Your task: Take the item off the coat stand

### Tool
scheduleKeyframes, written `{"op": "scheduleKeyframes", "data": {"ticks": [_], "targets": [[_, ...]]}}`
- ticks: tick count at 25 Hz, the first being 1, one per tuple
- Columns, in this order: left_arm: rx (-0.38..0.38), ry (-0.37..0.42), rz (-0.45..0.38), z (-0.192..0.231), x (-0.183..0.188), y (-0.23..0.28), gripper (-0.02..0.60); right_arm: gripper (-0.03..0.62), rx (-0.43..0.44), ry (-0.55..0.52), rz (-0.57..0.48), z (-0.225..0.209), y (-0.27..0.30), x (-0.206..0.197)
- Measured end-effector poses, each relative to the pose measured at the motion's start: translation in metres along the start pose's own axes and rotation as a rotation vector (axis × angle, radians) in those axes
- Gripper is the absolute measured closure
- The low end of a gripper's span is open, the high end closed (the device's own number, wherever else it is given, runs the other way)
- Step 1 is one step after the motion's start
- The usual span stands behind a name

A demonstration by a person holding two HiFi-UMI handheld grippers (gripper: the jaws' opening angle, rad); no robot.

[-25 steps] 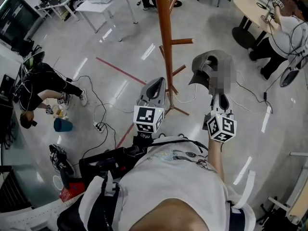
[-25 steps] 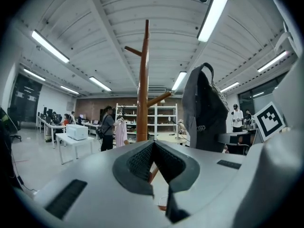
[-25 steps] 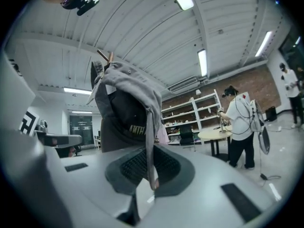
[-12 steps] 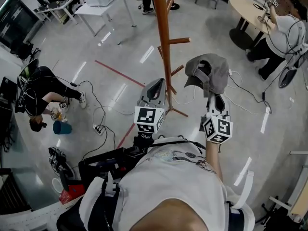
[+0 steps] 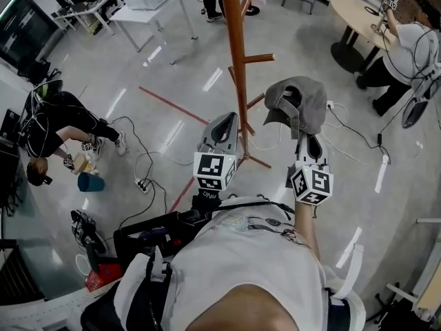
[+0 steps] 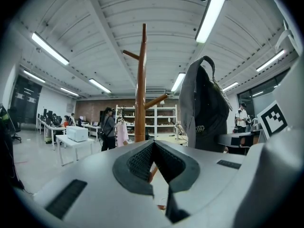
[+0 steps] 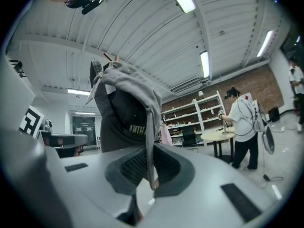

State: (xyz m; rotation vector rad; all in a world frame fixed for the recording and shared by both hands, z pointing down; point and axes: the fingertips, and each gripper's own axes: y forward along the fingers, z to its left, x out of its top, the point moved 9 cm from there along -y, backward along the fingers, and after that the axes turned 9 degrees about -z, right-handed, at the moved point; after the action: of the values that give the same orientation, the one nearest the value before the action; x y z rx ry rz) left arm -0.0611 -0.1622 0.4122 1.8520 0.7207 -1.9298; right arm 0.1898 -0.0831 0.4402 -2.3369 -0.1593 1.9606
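The brown wooden coat stand [image 5: 234,54] rises in the middle of the head view, with bare pegs on its right side. A grey cap [image 5: 303,105] hangs to the right of it, clear of the pegs. My right gripper [image 5: 308,138] is shut on the cap's lower edge, a grey strip pinched between its pads. In the right gripper view the cap [image 7: 123,113] drapes above the right gripper [image 7: 149,151]. My left gripper [image 5: 224,119] is held level beside the pole, shut and holding nothing. In the left gripper view the left gripper [image 6: 153,144] faces the stand [image 6: 141,94], with the cap [image 6: 204,108] to its right.
Cables and a power strip [image 5: 141,181] lie on the grey floor left of the stand's base. A person [image 5: 55,126] crouches at the left, another [image 5: 406,47] stands at a round table [image 5: 358,9] at the upper right. A white table [image 5: 148,5] stands behind.
The grippers and the cap stay where they were half a second ago. The crouching person at the left has shifted a little.
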Motion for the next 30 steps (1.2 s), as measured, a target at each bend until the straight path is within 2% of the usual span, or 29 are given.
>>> {"op": "scheduleKeyframes", "data": {"ticks": [30], "targets": [[-0.003, -0.003, 0.012, -0.0015, 0.0005, 0.0014, 0.578, 0.571, 0.005, -0.003, 0.020, -0.0021, 0.0004, -0.0016]]}}
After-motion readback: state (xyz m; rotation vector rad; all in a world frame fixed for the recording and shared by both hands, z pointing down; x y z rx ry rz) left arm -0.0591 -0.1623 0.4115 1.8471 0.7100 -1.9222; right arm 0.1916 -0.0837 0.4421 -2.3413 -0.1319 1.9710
